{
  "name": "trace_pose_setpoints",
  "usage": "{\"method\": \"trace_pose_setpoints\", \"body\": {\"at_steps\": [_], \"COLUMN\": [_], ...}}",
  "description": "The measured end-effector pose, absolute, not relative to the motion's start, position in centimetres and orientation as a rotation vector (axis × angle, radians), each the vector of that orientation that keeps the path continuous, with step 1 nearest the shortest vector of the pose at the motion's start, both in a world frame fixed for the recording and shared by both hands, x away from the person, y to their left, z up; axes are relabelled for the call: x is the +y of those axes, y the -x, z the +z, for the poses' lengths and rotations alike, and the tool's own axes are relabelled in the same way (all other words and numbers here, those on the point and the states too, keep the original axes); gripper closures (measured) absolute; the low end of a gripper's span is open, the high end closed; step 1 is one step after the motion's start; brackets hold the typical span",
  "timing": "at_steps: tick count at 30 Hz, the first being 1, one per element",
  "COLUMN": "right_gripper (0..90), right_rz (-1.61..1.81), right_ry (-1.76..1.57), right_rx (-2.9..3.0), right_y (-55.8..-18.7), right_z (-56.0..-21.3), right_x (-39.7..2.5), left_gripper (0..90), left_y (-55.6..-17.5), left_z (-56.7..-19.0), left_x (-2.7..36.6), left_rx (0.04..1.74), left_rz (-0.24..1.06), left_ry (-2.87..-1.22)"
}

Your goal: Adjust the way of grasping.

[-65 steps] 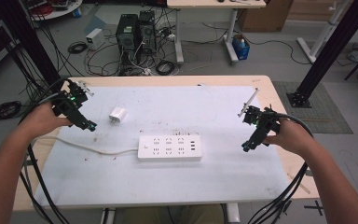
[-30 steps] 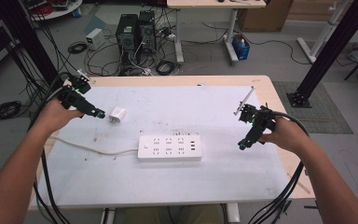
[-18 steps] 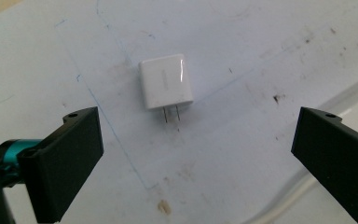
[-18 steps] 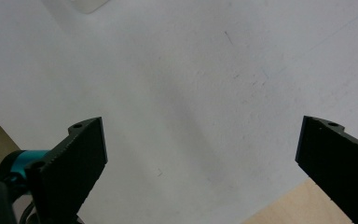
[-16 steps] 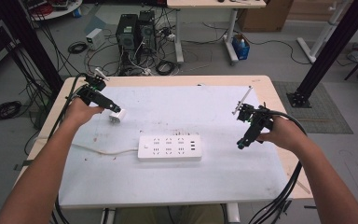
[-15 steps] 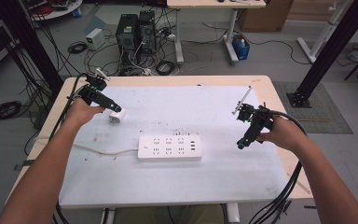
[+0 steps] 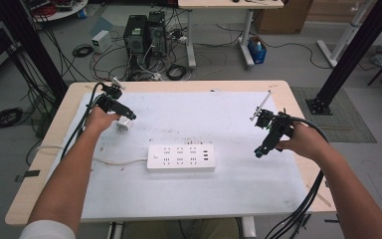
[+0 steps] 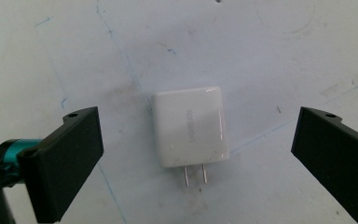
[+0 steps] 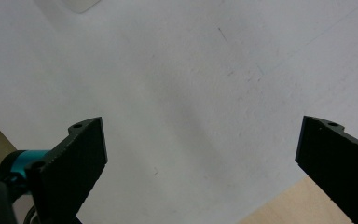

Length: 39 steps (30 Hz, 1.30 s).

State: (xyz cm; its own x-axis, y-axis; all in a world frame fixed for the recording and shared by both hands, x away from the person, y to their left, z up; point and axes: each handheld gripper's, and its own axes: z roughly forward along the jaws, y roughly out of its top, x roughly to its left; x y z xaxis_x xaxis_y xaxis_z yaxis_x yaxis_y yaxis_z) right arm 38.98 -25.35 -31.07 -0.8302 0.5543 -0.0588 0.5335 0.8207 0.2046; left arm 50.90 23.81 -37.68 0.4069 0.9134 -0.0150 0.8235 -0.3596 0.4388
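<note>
While the left gripper hangs with jaws spread wide, the white USB wall charger lies flat between them on the white tabletop, prongs toward 6 o'clock. At 3 o'clock of the power strip, the right gripper is likewise spread, holding nothing.

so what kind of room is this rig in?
Looks like a lab or workshop, probably a data-collection setup. Two computer towers sit on the floor in a tangle of cables, black frame posts flank the table, and a white power strip lies on its white mat.
</note>
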Motion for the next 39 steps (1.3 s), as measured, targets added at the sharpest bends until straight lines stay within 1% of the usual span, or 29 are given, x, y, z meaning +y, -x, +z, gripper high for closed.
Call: {"method": "trace_pose_setpoints", "body": {"at_steps": [7, 16, 19, 25, 27, 32, 33, 34, 35, 36, 39], "right_gripper": [1.3, 1.3, 1.3, 1.4, 1.4, 1.4, 1.4, 1.4, 1.4, 1.4, 1.5], "right_rz": [0.285, 0.279, 0.277, 0.274, 0.276, 0.276, 0.271, 0.271, 0.272, 0.272, 0.274], "right_ry": [-0.872, -0.87, -0.868, -0.865, -0.858, -0.858, -0.863, -0.863, -0.858, -0.861, -0.871], "right_rx": [2.878, 2.878, 2.88, 2.882, 2.885, 2.883, 2.884, 2.884, 2.886, 2.885, 2.883], "right_y": [-38.8, -38.9, -39.0, -39.1, -39.1, -39.2, -39.1, -39.1, -39.1, -39.1, -39.1], "right_z": [-30.9, -31.0, -31.0, -31.1, -31.1, -31.2, -31.1, -31.1, -31.1, -31.1, -31.1], "right_x": [-25.5, -25.7, -25.7, -25.5, -25.4, -25.3, -25.3, -25.3, -25.3, -25.4, -25.5], "left_gripper": [2.1, 2.1, 7.9, 8.1, 13.4, 14.5, 16.1, 20.6, 20.6, 22.9, 23.4], "left_y": [-51.4, -51.7, -51.7, -51.7, -51.6, -51.6, -51.5, -51.5, -51.3, -51.3, -51.3], "left_z": [-39.4, -40.9, -40.9, -41.1, -41.1, -41.5, -41.5, -41.5, -41.8, -41.9, -42.1], "left_x": [23.4, 23.3, 23.4, 23.4, 23.4, 23.4, 23.4, 23.4, 23.5, 23.5, 23.6], "left_rx": [1.529, 1.559, 1.548, 1.555, 1.552, 1.568, 1.567, 1.567, 1.567, 1.568, 1.57], "left_rz": [0.343, 0.314, 0.312, 0.316, 0.31, 0.315, 0.321, 0.321, 0.323, 0.319, 0.313], "left_ry": [-2.274, -2.285, -2.281, -2.302, -2.296, -2.31, -2.313, -2.313, -2.302, -2.305, -2.304]}}
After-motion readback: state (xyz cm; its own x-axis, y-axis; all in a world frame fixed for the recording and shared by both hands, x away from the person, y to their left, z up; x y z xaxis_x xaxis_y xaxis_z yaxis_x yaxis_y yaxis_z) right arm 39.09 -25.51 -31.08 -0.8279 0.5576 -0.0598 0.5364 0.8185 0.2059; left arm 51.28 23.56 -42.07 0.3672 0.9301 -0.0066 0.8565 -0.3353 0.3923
